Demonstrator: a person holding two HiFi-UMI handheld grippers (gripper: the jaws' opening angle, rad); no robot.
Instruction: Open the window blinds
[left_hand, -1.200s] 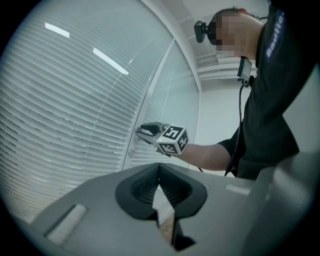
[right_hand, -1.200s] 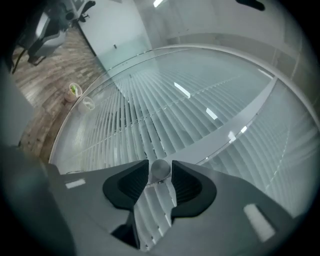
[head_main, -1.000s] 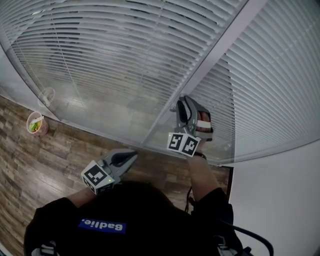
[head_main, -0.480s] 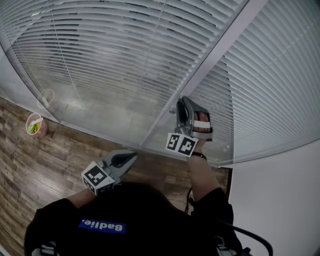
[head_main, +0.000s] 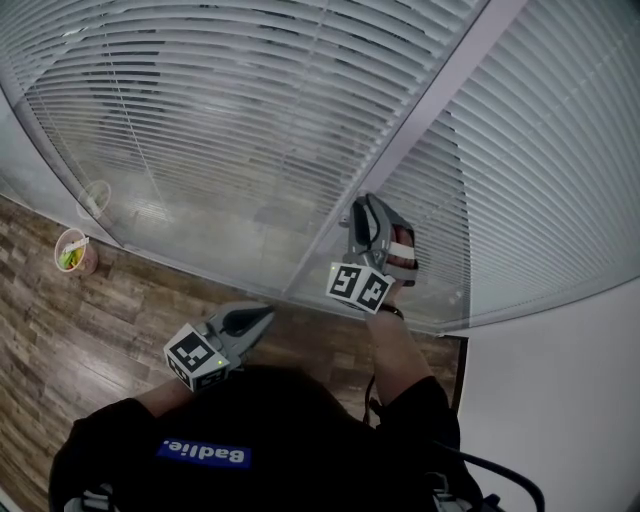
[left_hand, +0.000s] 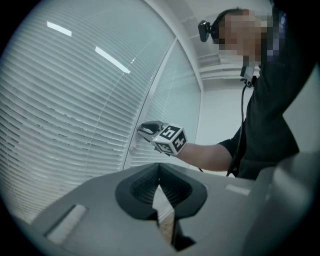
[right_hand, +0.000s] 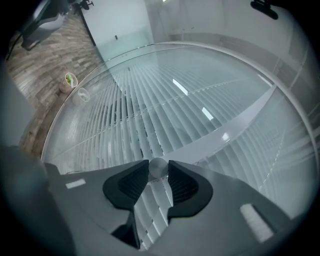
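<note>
So the blinds (head_main: 250, 100) fill the whole far side of the scene, white slats running across two panes with a pale post (head_main: 420, 110) between them. They look to sit behind glass (right_hand: 200, 100); you can see ceiling lights bouncing off it, so I doubt you can touch the slats at all. They're tilted mostly shut, with a bit of a see-through patch low on the left pane.

The bit that matters is the little round silver knob (right_hand: 157, 168) on the post, low down. The right tongs (right_hand: 158, 175) are on it, one pad against each side of the knob. The jaws have just eased open a touch, but the knob is right there between them and, as far as I can see, both pads are touching it.

My guess on handling: it's a small, smooth metal knob, stiff and not fragile, but slippery, so grab it square across the middle with the pad tips and roll the wrist. If the grip goes slack it'll just skid round without turning anything. The slats themselves look thin and light, so it shouldn't need much force, more a steady twist.

The left tongs (left_hand: 160, 186) are closed with nothing in them, held out level, nearer and to the left, well clear of the window.

Beyond that there's wood-look floor (head_main: 60, 330) along the bottom of the panes and a small cup (head_main: 72, 250) sitting on it, far off to the left.
</note>
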